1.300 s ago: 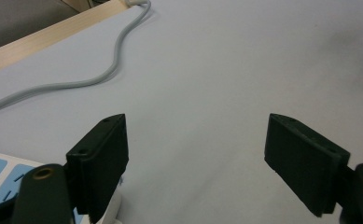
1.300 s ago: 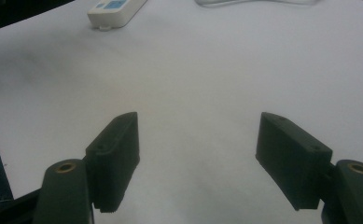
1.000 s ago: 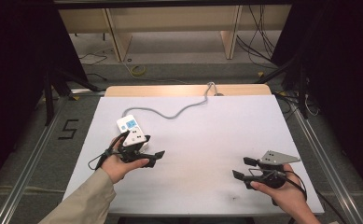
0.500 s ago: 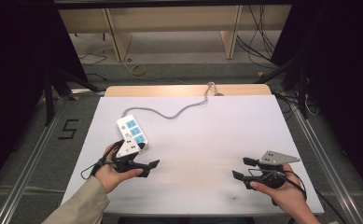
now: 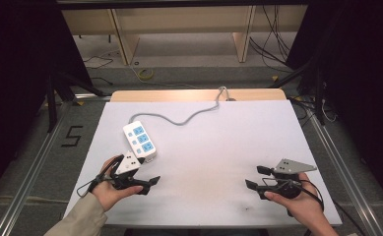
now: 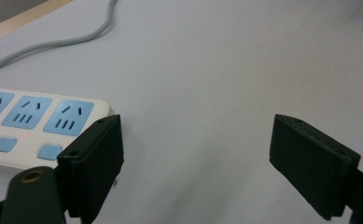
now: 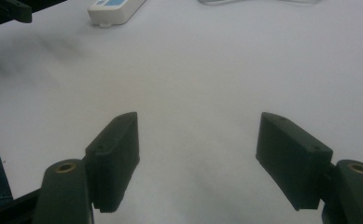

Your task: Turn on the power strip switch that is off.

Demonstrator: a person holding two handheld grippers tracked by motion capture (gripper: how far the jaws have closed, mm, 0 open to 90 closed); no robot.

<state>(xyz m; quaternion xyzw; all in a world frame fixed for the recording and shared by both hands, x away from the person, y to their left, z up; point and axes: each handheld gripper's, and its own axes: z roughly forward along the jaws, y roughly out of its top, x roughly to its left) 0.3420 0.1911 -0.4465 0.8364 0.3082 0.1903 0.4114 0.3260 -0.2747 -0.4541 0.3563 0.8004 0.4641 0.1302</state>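
Observation:
A white power strip (image 5: 139,140) with blue sockets lies on the white table (image 5: 213,142), left of centre. Its grey cable (image 5: 189,118) runs off over the far edge. My left gripper (image 5: 148,185) is held low just in front of the strip, open, holding nothing. In the left gripper view the strip (image 6: 34,121) sits beside the left jaw, outside the gap of the gripper (image 6: 198,154), and the cable (image 6: 62,39) curves behind. My right gripper (image 5: 254,177) hovers open near the front right. In the right gripper view the gripper (image 7: 198,154) has bare table between its jaws, with the strip (image 7: 116,10) far ahead.
A wooden strip (image 5: 179,95) edges the table's far side, and shelf legs and loose cables stand on the floor beyond. A "5" mark (image 5: 71,135) is on the floor at left. Metal rails run along both table sides.
My left hand has drawn its gripper back toward the near edge, uncovering the power strip. The right gripper has stayed in place.

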